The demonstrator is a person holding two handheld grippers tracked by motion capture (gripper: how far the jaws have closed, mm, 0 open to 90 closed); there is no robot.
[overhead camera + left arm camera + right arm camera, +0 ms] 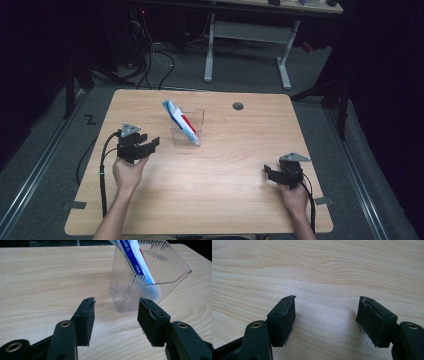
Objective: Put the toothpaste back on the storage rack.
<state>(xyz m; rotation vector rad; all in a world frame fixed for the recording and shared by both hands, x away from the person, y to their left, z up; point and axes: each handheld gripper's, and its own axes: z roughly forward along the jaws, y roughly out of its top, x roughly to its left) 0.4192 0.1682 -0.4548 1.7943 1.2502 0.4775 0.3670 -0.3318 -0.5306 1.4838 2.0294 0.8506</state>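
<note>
A clear ribbed plastic bin (196, 119) (160, 270) stands on the wooden table (210, 200) a little left of centre at the back. A blue, white and red tube (180, 121) (135, 257) leans inside it, top end sticking out to the left. My left gripper (149, 145) (116, 307) is open at the table's left, just left of the bin, with nothing between its jaws. My right gripper (268, 173) (325, 307) is open low over bare wood at the right front, holding nothing.
A round grommet hole (238, 106) sits near the table's back right. Cables (102, 170) trail from both grippers toward the front edge. A white desk frame (247, 35) stands on the floor beyond the table.
</note>
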